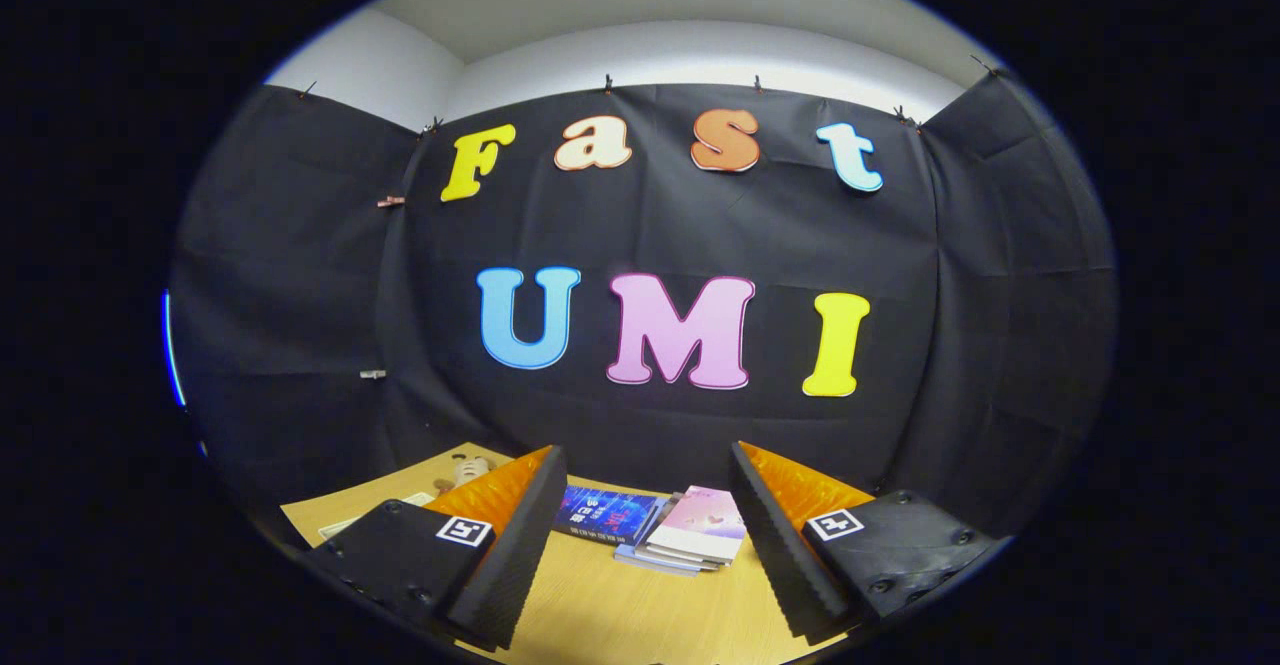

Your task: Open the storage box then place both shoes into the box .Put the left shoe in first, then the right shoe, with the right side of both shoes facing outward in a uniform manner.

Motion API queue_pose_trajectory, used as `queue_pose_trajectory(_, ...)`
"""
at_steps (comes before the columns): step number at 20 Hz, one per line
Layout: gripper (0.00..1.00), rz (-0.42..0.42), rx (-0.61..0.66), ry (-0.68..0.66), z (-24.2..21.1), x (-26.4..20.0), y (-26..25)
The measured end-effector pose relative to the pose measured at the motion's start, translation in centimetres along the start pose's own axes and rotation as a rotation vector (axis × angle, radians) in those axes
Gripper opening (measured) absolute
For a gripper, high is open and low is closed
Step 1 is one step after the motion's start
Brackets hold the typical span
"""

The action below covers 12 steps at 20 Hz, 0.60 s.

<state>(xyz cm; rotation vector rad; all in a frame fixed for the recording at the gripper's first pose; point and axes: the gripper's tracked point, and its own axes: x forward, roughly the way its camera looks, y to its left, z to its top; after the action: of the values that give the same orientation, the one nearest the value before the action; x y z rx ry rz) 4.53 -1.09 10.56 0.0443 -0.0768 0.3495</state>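
The gripper (645,465) hangs with fingers spread wide, nothing between them, above a wooden table (600,615). Beyond them lie stacked books (660,530). Far left, perhaps a plush toy (468,468), half-hidden behind the left finger.

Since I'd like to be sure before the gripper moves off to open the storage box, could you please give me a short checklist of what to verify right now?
1. Gripper fingers spread wide: ok, open with nothing between them.
2. Fingers free of contact: ok, they hang above the wooden table, touching nothing.
3. Path just ahead: not ok, a stack of books and a dark blue book lie on the table beyond the fingertips.
4. Storage box located: cannot tell.
5. Both shoes located: cannot tell.
6. Other clutter: a small plush toy lies at the table's far edge, by the booth wall.
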Motion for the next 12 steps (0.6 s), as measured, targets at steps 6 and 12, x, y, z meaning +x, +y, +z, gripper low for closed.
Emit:
queue_pose_trajectory(6,0.98,-0.082,-0.089,0.049,-3.7,-0.7,-1.3)
queue_pose_trajectory(12,0.98,-0.063,-0.030,0.143,-7.1,-0.7,-1.3)
